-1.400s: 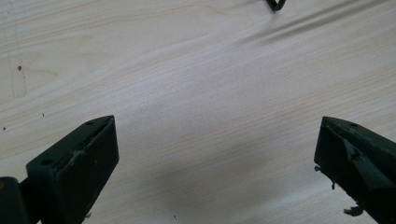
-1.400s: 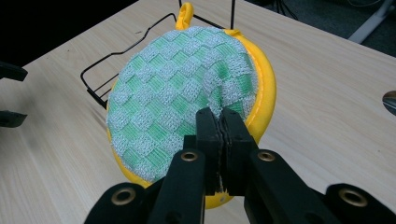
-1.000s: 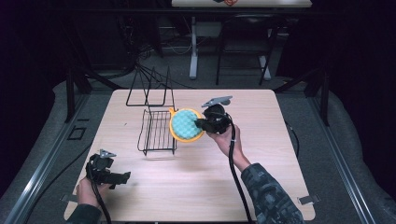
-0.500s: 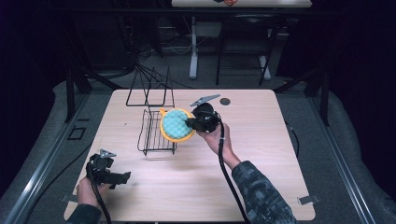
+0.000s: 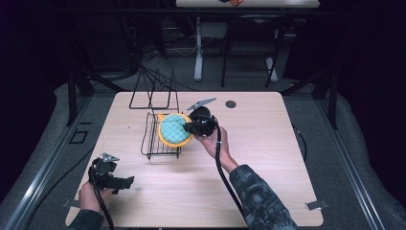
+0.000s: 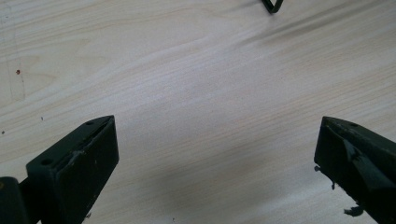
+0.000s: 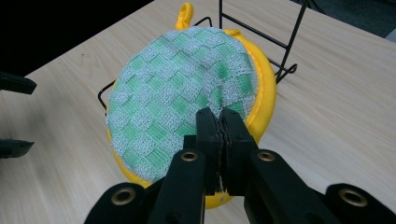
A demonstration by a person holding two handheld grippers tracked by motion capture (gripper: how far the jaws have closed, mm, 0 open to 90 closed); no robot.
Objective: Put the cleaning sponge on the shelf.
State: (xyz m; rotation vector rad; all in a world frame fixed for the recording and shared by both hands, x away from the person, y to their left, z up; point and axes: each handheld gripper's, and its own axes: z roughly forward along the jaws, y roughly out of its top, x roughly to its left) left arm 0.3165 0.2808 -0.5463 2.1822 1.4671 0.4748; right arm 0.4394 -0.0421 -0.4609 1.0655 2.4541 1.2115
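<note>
A round pad (image 5: 173, 129) with a green checked cloth face and a yellow rim hangs tilted over the right side of a black wire rack (image 5: 152, 143). My right gripper (image 5: 192, 126) is shut on the pad's near edge. In the right gripper view the two jaws (image 7: 219, 119) pinch the rim of the pad (image 7: 177, 102), with the rack's wires (image 7: 261, 32) behind it. At the table's front left my left gripper (image 5: 117, 182) rests low and stands open. In the left gripper view its jaws (image 6: 215, 158) are wide apart over bare wood.
A second black wire stand (image 5: 151, 91) sits at the table's back edge behind the rack. A small dark round disc (image 5: 231, 103) lies at the back middle. A corner of the rack's wire (image 6: 273, 5) shows ahead of the left gripper.
My right gripper has carried the pad leftward, from beside the rack to over its right side. The left gripper has stayed where it was.
</note>
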